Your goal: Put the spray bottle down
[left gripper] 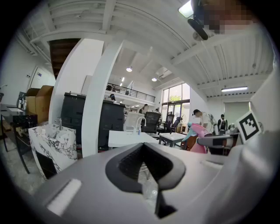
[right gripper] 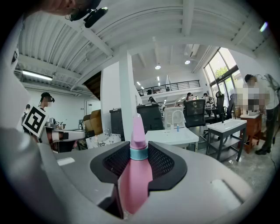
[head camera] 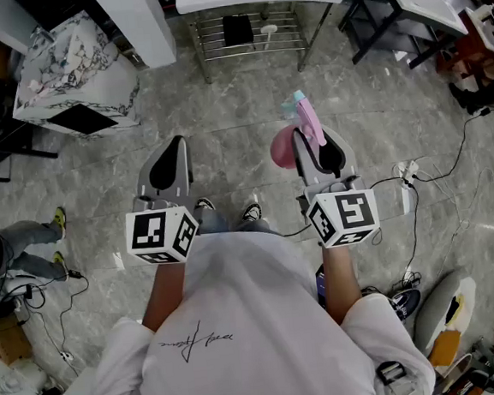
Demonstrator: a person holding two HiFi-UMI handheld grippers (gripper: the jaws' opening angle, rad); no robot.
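The left gripper (head camera: 175,151) hangs level over the grey marble floor (head camera: 221,100), its jaw tips pressed together with nothing between them. To its right, the right gripper (head camera: 316,148) pinches the pink spray bottle (head camera: 285,148) near its teal collar, pads against both sides. The bottle is in the air ahead of the person, clear of the floor.
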